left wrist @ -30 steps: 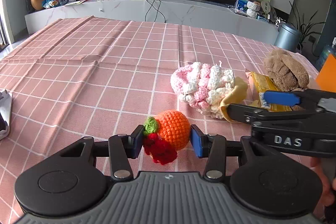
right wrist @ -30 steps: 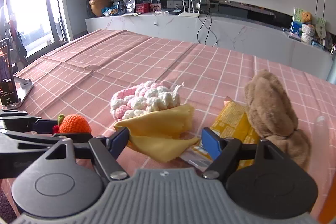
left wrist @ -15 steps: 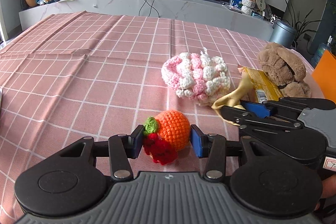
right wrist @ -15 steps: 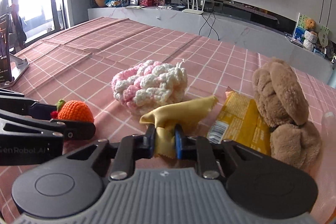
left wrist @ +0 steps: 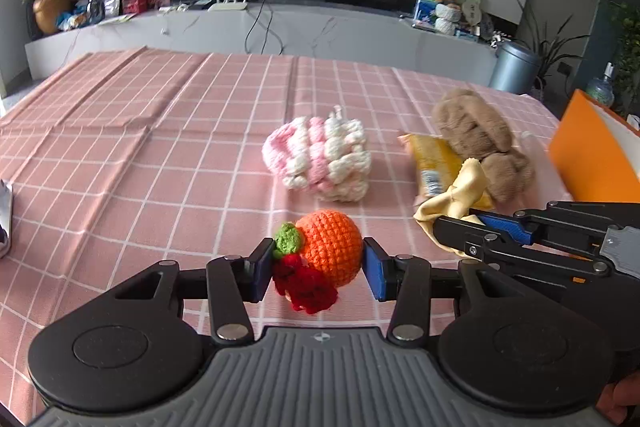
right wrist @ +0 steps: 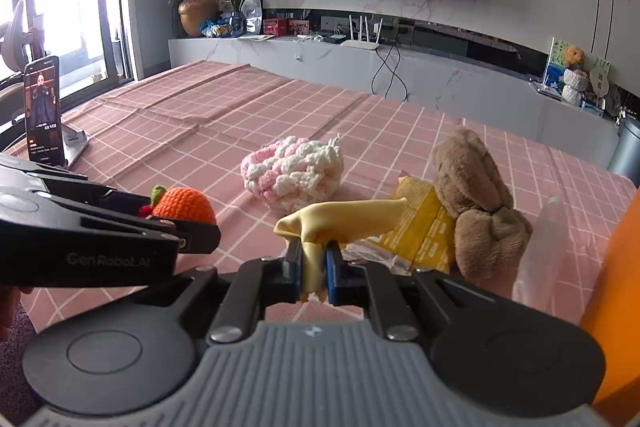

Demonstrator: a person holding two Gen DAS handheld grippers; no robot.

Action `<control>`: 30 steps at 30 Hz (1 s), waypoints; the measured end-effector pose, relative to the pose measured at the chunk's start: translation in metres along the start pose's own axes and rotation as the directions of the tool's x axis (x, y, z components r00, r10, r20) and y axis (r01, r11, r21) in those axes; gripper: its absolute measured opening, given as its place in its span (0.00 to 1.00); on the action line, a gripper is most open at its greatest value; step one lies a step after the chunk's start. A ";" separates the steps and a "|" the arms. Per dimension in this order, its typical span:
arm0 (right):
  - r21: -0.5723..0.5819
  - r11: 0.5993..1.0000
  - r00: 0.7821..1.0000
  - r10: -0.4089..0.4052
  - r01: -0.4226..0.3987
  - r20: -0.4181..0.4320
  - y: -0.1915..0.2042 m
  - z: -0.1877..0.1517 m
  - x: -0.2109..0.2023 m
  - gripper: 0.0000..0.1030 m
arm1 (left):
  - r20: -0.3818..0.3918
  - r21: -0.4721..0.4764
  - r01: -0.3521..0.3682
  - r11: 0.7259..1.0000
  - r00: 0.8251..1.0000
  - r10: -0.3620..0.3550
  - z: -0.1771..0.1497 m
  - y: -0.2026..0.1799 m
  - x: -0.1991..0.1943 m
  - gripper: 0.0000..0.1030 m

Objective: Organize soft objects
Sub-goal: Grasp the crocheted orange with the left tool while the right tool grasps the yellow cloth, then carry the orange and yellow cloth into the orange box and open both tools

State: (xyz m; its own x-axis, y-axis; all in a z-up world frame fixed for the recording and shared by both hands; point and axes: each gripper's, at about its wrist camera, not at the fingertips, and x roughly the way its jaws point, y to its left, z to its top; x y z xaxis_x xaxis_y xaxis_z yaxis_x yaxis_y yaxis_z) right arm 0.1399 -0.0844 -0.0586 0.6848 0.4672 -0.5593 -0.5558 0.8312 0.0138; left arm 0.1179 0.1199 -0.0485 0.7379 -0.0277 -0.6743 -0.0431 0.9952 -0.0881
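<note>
Holding two items, we are at the pickup stage. Our left gripper (left wrist: 318,265) is closed on the orange toy (left wrist: 331,246), in front of the pink bundle (left wrist: 320,159). Our right gripper (right wrist: 311,269) pinches the yellow cloth (right wrist: 340,217), right of that bundle. The bundle and the brown plush (right wrist: 472,195) lie on the tablecloth (left wrist: 160,147), unsorted; nothing looks placed yet.

Open tablecloth (left wrist: 160,131) left; knit bundle (left wrist: 320,163), plush (left wrist: 480,139) crowd right.
</note>
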 end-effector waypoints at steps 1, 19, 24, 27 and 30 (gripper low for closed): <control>0.003 1.000 1.000 -0.004 0.004 0.009 0.000 0.001 -0.008 0.09 | 0.009 0.009 0.004 1.000 1.000 -0.004 0.001 -0.004 -0.005 0.51; 0.130 0.980 0.978 -0.167 0.150 0.125 -0.052 -0.018 -0.137 0.09 | 0.133 0.197 0.156 0.968 0.974 -0.184 0.008 -0.095 -0.072 0.51; 0.149 0.967 0.966 -0.227 0.208 0.123 -0.086 -0.022 -0.164 0.09 | 0.127 0.255 0.233 0.939 0.954 -0.271 0.020 -0.126 -0.071 0.51; 0.165 0.953 0.957 -0.273 0.254 0.099 -0.113 -0.025 -0.178 0.09 | 0.120 0.317 0.267 0.910 0.941 -0.318 0.028 -0.149 -0.065 0.51; 0.224 0.932 0.950 -0.305 0.285 0.062 -0.148 -0.027 -0.190 0.09 | 0.081 0.364 0.331 0.871 0.920 -0.384 0.037 -0.173 -0.056 0.51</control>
State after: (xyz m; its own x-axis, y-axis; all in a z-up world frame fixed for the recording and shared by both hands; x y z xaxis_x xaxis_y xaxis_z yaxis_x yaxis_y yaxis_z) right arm 0.0792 -0.3039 0.0227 0.8494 0.2086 -0.4847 -0.2174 0.9753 0.0389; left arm 0.1089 -0.0474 0.0321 0.7500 -0.3996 -0.5270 0.4516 0.8916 -0.0333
